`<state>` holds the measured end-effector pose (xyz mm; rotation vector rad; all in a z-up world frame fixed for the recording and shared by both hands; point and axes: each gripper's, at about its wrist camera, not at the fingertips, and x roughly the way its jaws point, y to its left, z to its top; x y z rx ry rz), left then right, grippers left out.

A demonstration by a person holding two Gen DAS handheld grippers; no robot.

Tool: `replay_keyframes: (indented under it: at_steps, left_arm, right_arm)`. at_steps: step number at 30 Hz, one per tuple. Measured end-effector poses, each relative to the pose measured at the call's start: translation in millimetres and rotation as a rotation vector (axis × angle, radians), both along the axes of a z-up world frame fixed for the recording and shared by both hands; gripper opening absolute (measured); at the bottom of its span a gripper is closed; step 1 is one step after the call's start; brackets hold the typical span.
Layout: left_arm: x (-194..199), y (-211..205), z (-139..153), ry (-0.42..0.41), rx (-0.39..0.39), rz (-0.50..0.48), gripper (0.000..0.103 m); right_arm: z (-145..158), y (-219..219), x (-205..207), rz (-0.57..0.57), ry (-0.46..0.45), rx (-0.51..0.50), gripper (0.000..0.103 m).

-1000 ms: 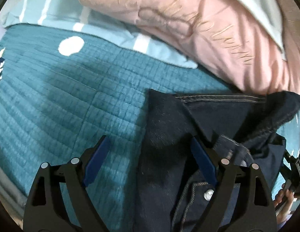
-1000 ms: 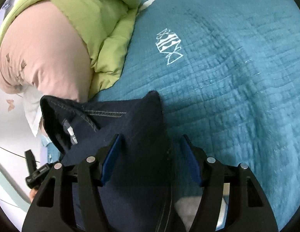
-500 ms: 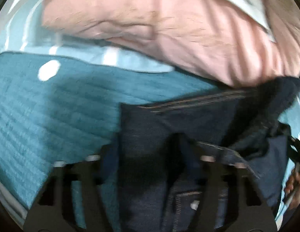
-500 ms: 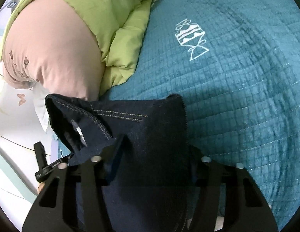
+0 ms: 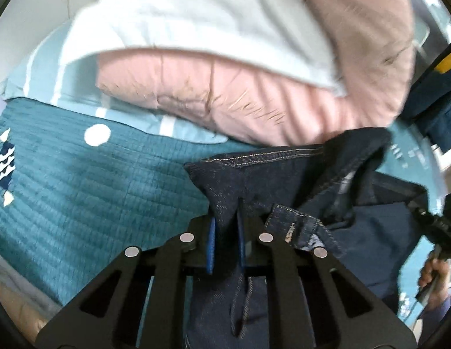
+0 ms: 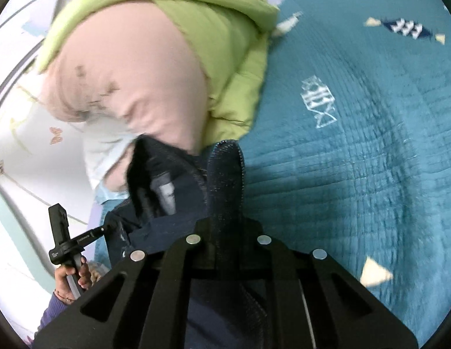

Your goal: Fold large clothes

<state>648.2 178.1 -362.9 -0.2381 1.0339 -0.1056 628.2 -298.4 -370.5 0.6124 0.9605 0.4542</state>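
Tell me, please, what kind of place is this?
Most likely a bedroom: the work is done on a bed with a teal quilt, a pink pillow lies at its edge, and a green duvet is heaped beside it.

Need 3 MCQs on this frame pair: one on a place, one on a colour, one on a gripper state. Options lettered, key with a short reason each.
1. Where does the green duvet lie?
A. On top of the pink pillow
B. Under the jeans
C. On the floor

2. What colour is the quilt on the bed?
A. Grey
B. Teal
C. Red

3. How does the left gripper stand?
A. Wide open over bare quilt
B. Open, touching nothing
C. Shut on a fold of the jeans

Key:
1 A: in the right wrist view the green duvet drapes over the pink pillow.
2 B: both views show teal quilting with fish motifs.
3 C: the blue pads pinch dark denim between them; the jaws have just been closing. The right gripper pinches the jeans likewise.
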Motion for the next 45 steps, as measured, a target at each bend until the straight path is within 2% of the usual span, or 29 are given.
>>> replay_keyframes:
  at_steps: [4, 10, 16, 20, 22, 25, 27, 28, 29, 31, 35, 37, 38, 39, 40, 41, 42, 45]
  left_arm:
    - [-53.0, 0.5, 33.1, -0.051, -0.06, 0.002, 0.009]
    - [-142.0, 5.3, 78.3, -0.078, -0.07, -0.048, 0.008]
    - [-227.5, 15.4, 82.6, -0.029, -0.039, -0.092, 0.008]
    - [-278.8, 27.0, 57.7, 0.047, -0.006, -0.094, 0.009]
    - [-296.3, 30.3, 43.3, 0.077, -0.001, -0.091, 0.009]
    - [-319.0, 24.0, 11.3, 0.17, 0.031, -0.123, 0.009]
    - [-329.2, 19.7, 0.3, 0.181, 0.09, -0.119, 0.009]
    - [-332.2, 20.2, -2.0, 0.187, 0.089, -0.114, 0.009]
    - [-336.8, 23.6, -1.1, 0.188, 0.072, -0.096, 0.01]
    - [-342.3, 29.8, 6.6, 0.179, 0.045, -0.085, 0.01]
    - [-357.3, 37.7, 30.2, 0.139, 0.036, -0.079, 0.01]
    - [-361.0, 40.0, 43.4, 0.109, -0.001, -0.064, 0.012]
    - [-363.0, 41.9, 49.1, 0.088, -0.036, -0.058, 0.024]
    - [-365.4, 44.5, 54.6, 0.063, -0.079, -0.037, 0.056]
    - [-366.5, 44.8, 57.6, 0.047, -0.094, -0.013, 0.073]
    - [-367.4, 44.0, 58.9, 0.023, -0.109, 0.013, 0.083]
    - [-367.5, 40.8, 58.2, 0.021, -0.115, 0.02, 0.083]
    - [-362.5, 30.4, 42.8, 0.079, -0.106, 0.036, 0.083]
  right_arm:
    - [31.9, -1.7, -34.9, 0.027, -0.025, 0.005, 0.007]
    - [69.8, 1.2, -107.5, 0.091, -0.038, -0.016, 0.008]
    - [73.3, -3.0, -195.6, 0.14, 0.024, -0.06, 0.009]
    - [52.3, -5.0, -246.2, 0.151, 0.096, -0.094, 0.011]
    - [32.5, -3.8, -269.1, 0.15, 0.153, -0.13, 0.02]
    - [-3.2, 5.0, -292.2, 0.172, 0.245, -0.205, 0.022]
    - [-17.1, 5.1, -307.0, 0.138, 0.278, -0.248, 0.027]
    - [-18.8, 0.6, -311.3, 0.109, 0.294, -0.251, 0.032]
    - [-17.2, -3.9, -315.4, 0.087, 0.292, -0.234, 0.033]
    - [-7.3, -14.1, -324.2, 0.037, 0.285, -0.243, 0.05]
    - [18.7, -32.5, -346.9, -0.022, 0.232, -0.22, 0.054]
    - [32.5, -42.6, -360.1, -0.073, 0.194, -0.158, 0.062]
    - [36.2, -45.7, -363.9, -0.091, 0.182, -0.118, 0.063]
    - [37.0, -49.2, -367.9, -0.12, 0.184, -0.066, 0.065]
    - [35.9, -49.4, -367.5, -0.139, 0.198, -0.031, 0.067]
    - [31.0, -48.8, -368.3, -0.16, 0.221, 0.006, 0.067]
    - [23.4, -46.5, -368.6, -0.185, 0.252, 0.04, 0.067]
    - [3.4, -44.2, -372.8, -0.226, 0.333, 0.106, 0.067]
